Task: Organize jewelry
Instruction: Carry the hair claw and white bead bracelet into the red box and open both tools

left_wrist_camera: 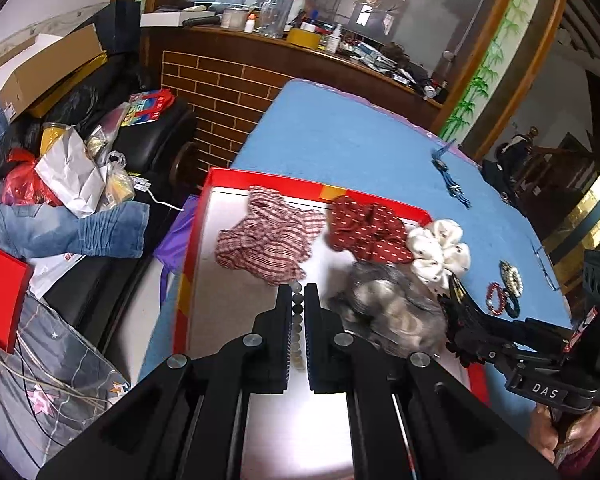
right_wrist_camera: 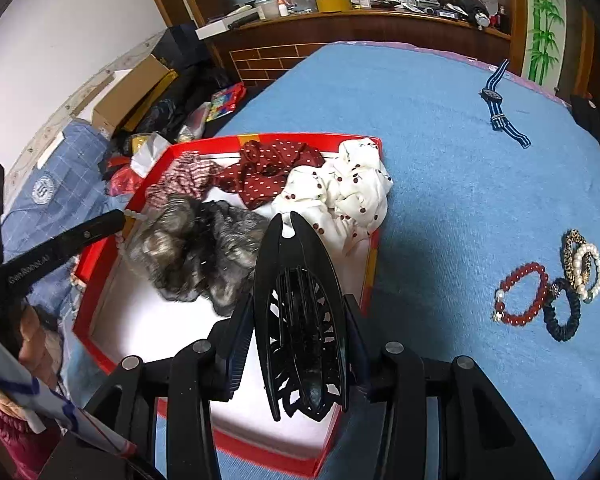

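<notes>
A red box [left_wrist_camera: 204,216] with a white floor [right_wrist_camera: 148,332] holds a checked scrunchie [left_wrist_camera: 266,236], a dark red dotted scrunchie [left_wrist_camera: 364,230], a white cherry-print scrunchie [right_wrist_camera: 348,188] and a grey furry one [right_wrist_camera: 204,248]. My left gripper [left_wrist_camera: 298,294] is shut on a pale bead bracelet [left_wrist_camera: 298,320] above the box floor. My right gripper [right_wrist_camera: 300,320] is shut on a black hair claw clip [right_wrist_camera: 300,320] over the box's right side. A red bead bracelet [right_wrist_camera: 522,294], a black scrunchie [right_wrist_camera: 562,312], a pearl and leopard band [right_wrist_camera: 582,264] and a blue striped watch [right_wrist_camera: 498,108] lie on the blue cloth.
The blue cloth [right_wrist_camera: 440,160] covers the table. Left of the table is a cluttered black sofa [left_wrist_camera: 100,152] with bags, jeans and boxes. A wooden counter [left_wrist_camera: 300,52] with bottles and tape stands behind.
</notes>
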The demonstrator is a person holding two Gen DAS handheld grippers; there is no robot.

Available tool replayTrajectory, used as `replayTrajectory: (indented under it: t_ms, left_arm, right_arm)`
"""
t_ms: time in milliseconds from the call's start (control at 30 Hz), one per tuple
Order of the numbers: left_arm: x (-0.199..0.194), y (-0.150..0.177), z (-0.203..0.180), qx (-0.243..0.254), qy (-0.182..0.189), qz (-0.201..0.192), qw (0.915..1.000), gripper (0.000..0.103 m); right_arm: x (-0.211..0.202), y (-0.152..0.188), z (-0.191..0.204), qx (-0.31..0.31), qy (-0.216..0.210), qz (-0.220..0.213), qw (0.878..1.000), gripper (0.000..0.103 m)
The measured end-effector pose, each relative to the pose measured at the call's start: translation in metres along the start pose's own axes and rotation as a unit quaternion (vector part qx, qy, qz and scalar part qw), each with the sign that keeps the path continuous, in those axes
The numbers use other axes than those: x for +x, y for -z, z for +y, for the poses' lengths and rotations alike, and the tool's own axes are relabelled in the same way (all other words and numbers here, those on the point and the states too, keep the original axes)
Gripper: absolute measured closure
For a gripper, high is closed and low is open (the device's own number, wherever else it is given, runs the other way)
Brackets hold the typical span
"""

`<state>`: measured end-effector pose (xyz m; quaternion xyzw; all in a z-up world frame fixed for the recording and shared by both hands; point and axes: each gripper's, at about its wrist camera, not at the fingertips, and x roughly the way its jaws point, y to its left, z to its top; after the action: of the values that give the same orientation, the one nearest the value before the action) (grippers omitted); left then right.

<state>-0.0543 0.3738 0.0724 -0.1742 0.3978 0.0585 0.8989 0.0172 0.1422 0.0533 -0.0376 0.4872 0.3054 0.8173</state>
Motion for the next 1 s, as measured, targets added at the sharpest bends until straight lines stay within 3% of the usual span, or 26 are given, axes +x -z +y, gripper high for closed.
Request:
replayTrajectory:
  t_ms: [533,633,700,833,933,1000]
  left_arm:
    - [0.033,0.0,0.022,-0.009,-0.034,0.017,0.9992,0.098]
    - [0.03,0.0,0.019,-0.006,-0.036,0.011,0.9993,0.098]
    - [0.027,-0.001,0.019,-0.008,-0.034,0.01,0.9994,0.098]
    - [0.022,-0.002,0.016,-0.007,-0.033,0.007,0.9994,0.097]
    - [0.015,-0.003,0.012,-0.005,-0.033,0.001,0.9994,0.093]
    - [0.009,-0.004,0.008,-0.003,-0.035,-0.006,0.9994,0.085]
  right_arm:
    - [0.028,-0.018,0.002,0.008,0.003,0.0,1.0,0.055]
    - [0.023,-0.018,0.001,0.007,-0.003,-0.005,1.0,0.052]
    - [0.019,-0.019,0.001,0.007,-0.005,-0.008,1.0,0.044]
    - [0.007,-0.018,0.0,0.009,-0.012,-0.018,1.0,0.043]
    - [-0.002,-0.016,-0.002,0.014,-0.017,-0.025,0.999,0.043]
    - [-0.01,-0.014,-0.005,0.017,-0.024,-0.03,0.999,0.043]
